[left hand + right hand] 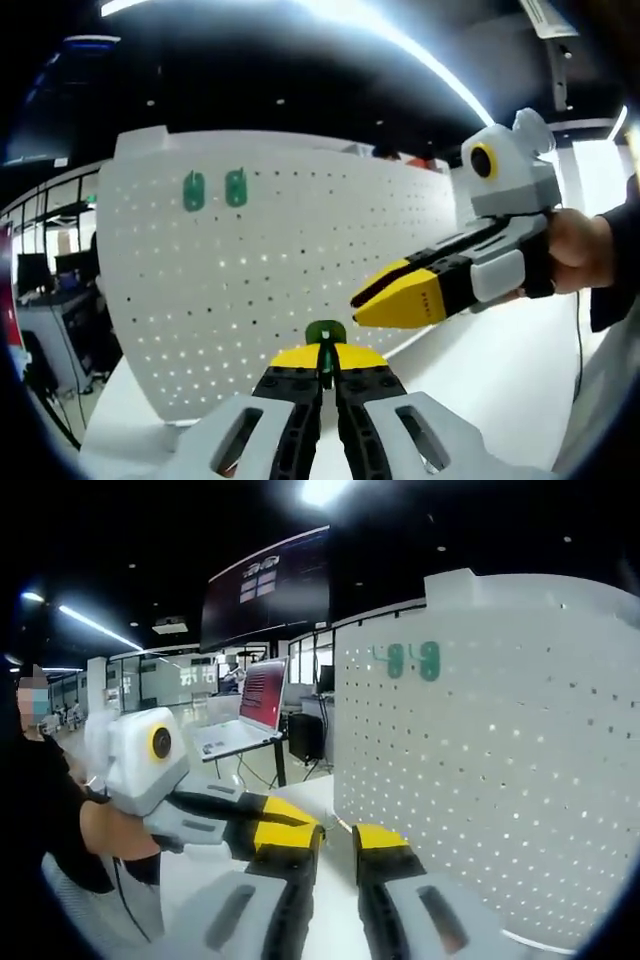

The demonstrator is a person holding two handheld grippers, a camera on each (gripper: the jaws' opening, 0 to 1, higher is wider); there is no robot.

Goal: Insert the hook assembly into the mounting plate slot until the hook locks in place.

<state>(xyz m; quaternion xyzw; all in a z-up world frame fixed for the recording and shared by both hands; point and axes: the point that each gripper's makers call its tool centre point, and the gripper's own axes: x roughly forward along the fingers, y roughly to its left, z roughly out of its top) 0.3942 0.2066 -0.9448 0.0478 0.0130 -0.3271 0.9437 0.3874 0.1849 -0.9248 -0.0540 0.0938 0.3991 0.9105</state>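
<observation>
A dark ceiling (300, 80) carries a long curved light strip (430, 60) and small spot lamps. A white worktop (500, 380) runs below. Behind it an open office: a dark wall screen (268, 585), glass partitions (170, 680), and a desk (235, 742) with an open laptop (262, 695). More desks and dark monitors (35, 270) stand far off.
</observation>
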